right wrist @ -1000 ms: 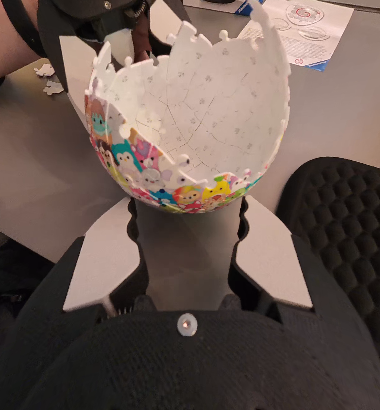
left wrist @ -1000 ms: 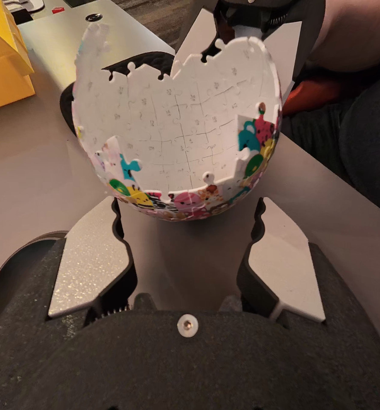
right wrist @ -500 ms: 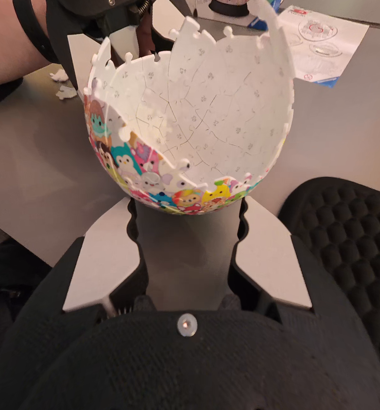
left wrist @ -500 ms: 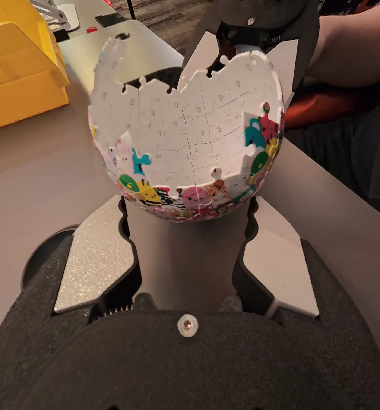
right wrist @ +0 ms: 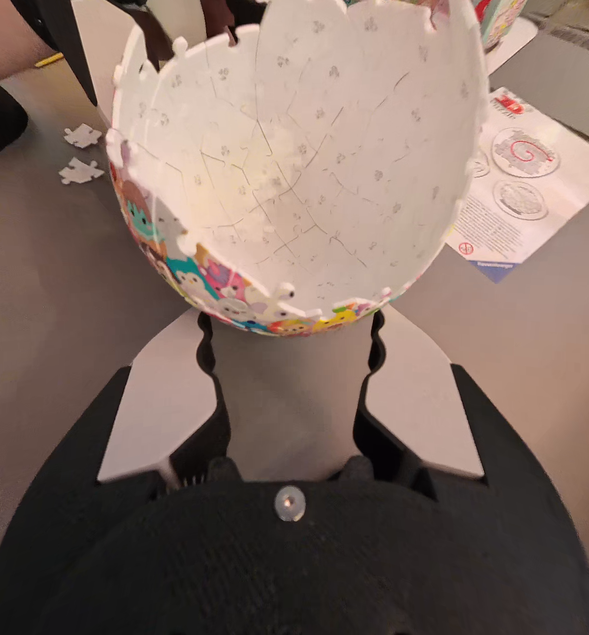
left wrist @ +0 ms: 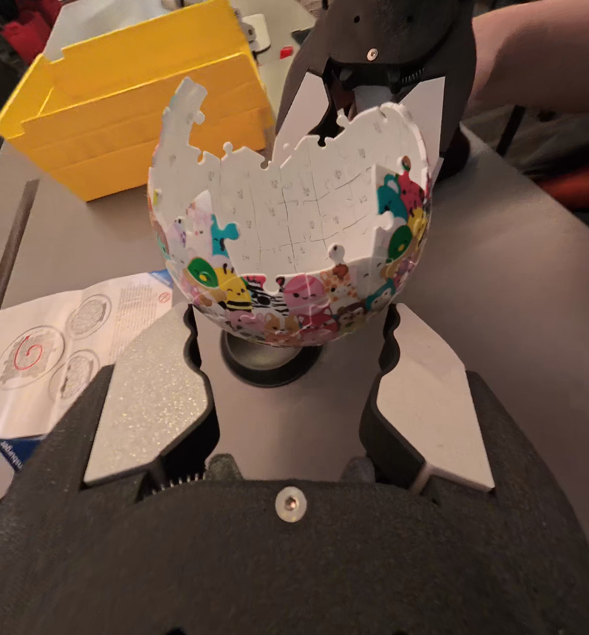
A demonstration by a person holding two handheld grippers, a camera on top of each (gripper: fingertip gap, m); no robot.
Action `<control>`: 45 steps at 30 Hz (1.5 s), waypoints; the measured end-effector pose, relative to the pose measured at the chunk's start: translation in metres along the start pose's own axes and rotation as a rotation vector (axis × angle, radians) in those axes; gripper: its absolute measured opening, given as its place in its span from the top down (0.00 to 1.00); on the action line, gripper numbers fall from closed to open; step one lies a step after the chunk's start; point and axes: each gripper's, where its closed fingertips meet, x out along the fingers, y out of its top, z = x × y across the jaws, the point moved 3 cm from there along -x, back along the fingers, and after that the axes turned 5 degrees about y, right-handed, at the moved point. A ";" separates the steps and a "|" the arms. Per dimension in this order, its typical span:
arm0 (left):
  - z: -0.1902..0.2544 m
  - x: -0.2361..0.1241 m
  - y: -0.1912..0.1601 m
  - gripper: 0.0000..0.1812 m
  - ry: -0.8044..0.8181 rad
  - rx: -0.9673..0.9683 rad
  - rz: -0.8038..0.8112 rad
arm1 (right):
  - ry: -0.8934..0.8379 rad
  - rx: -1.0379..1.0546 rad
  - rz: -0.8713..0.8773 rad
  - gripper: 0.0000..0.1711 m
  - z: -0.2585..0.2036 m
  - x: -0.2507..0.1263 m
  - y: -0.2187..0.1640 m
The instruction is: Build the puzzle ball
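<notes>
Puzzle ball [left wrist: 288,247] over stand [left wrist: 272,364], bin [left wrist: 131,113] behind, leaflet [left wrist: 62,347] left.

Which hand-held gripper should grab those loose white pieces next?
Right hand-held gripper, probably: both loose pieces lie in its view, on the table left of the puzzle ball. The left wrist view shows none.

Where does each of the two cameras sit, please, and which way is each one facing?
Left wrist view: sits on the left tool, looking along its fingers at the puzzle ball above a black ring stand; the right tool and a forearm show beyond.
Right wrist view: sits on the right tool, looking into the ball's white inside from the opposite side; the left tool shows behind it.
Shared: the ball, the instruction sheet and the grey table. The cameras face each other.
</notes>
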 end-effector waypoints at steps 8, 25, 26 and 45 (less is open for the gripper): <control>-0.023 0.009 -0.033 0.43 0.037 -0.062 -0.071 | 0.089 -0.034 -0.102 0.48 0.031 0.028 -0.004; -0.022 0.010 -0.050 0.43 0.069 -0.104 -0.125 | 0.145 -0.042 -0.074 0.48 0.036 0.038 -0.005; -0.021 0.010 -0.050 0.42 0.071 -0.107 -0.127 | 0.145 -0.042 -0.069 0.48 0.036 0.038 -0.005; 0.090 -0.156 -0.063 0.63 0.348 -0.254 -0.399 | 0.082 -0.171 0.391 0.58 -0.071 -0.041 0.024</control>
